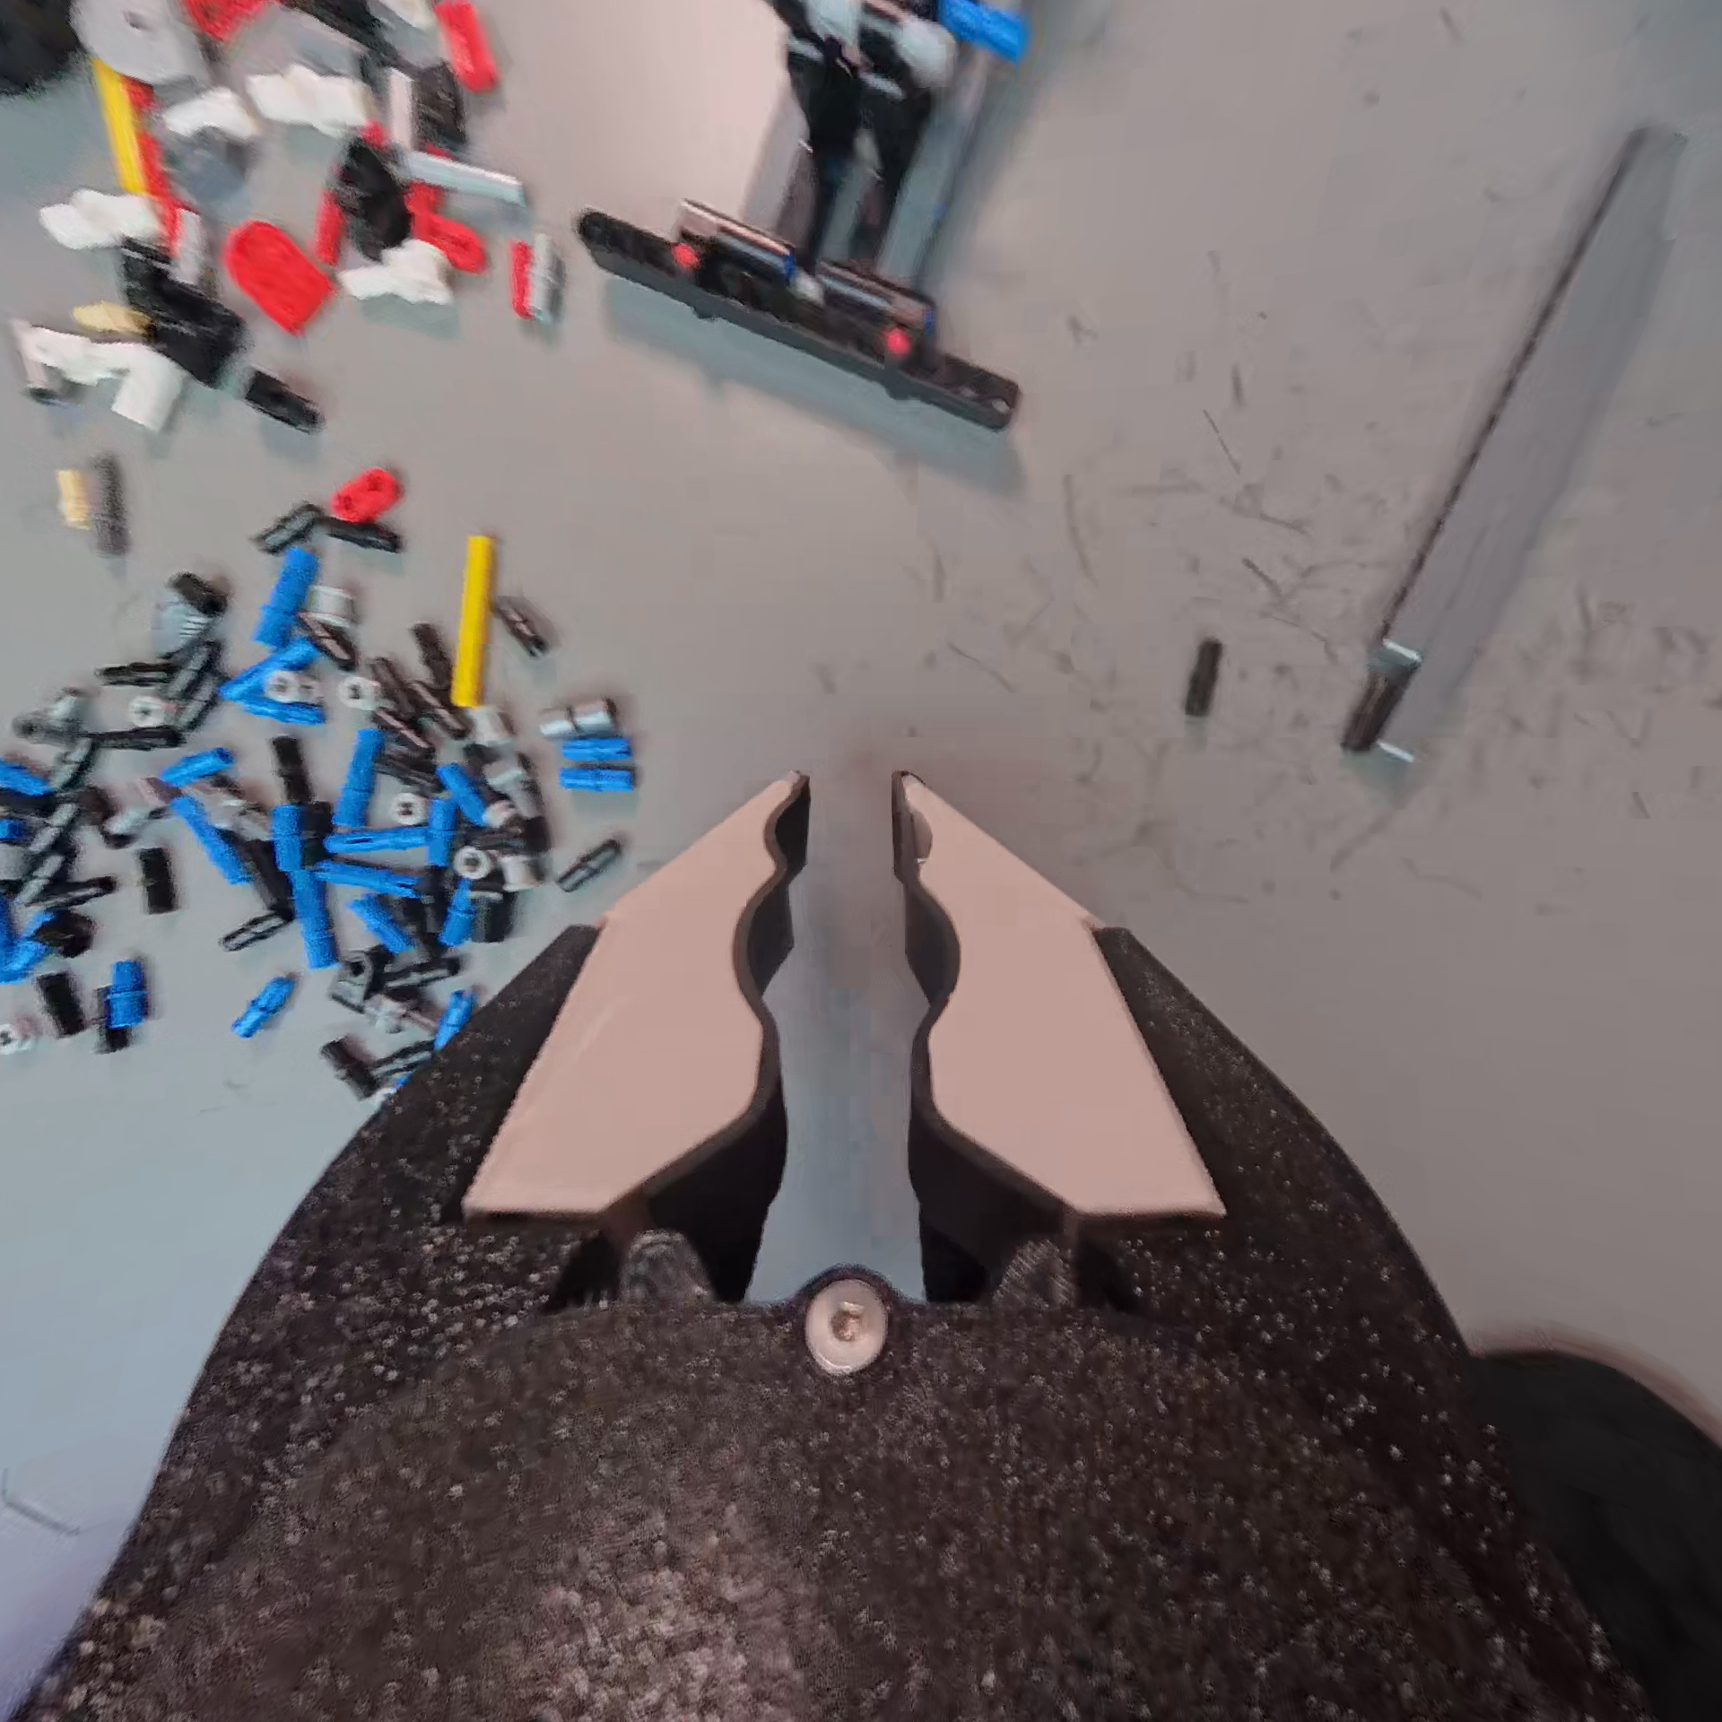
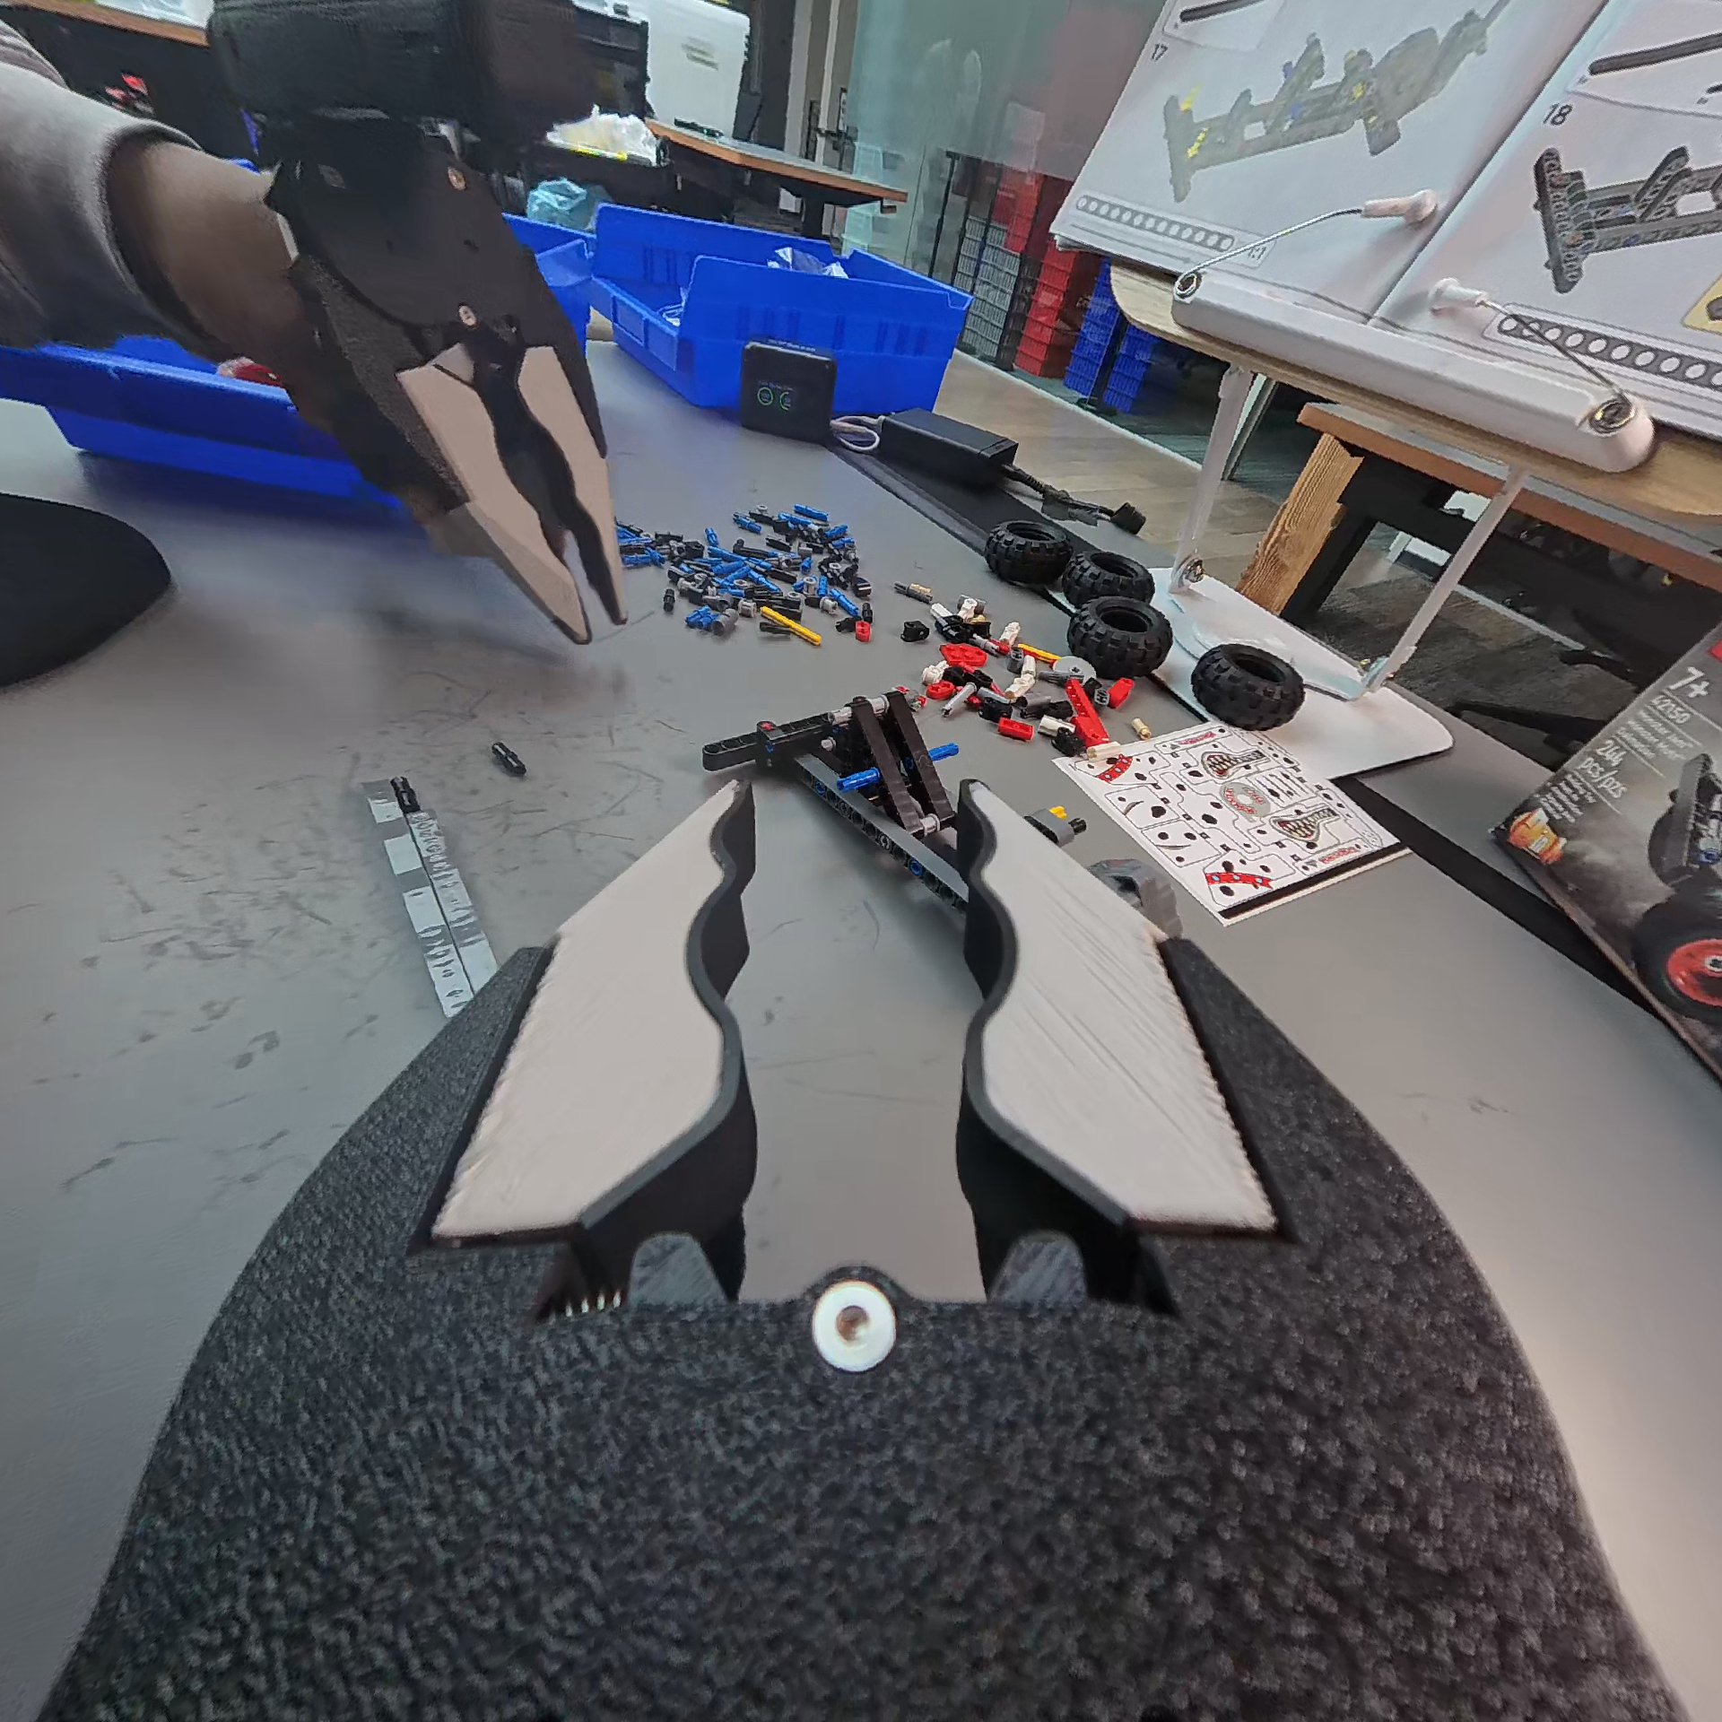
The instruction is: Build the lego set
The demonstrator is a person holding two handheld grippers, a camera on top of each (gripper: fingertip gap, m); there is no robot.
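black hard-plastic half-built lego frame of long beams with blue pins (image 2: 857,773) lies centre frame on the grey table (image 2: 280,932). light, rigid, pins could pop; best gripped across the long beam. right gripper (image 2: 853,811) spread, empty. left gripper (image 1: 850,792) slightly parted, empty, above bare table.

Printed numerals are being displayed on the open instruction booklet (image 2: 1398,140) at the upper right. Lettering is being carried by the set box (image 2: 1640,839) at the right edge, and by the sticker sheet (image 2: 1221,820) right of centre.
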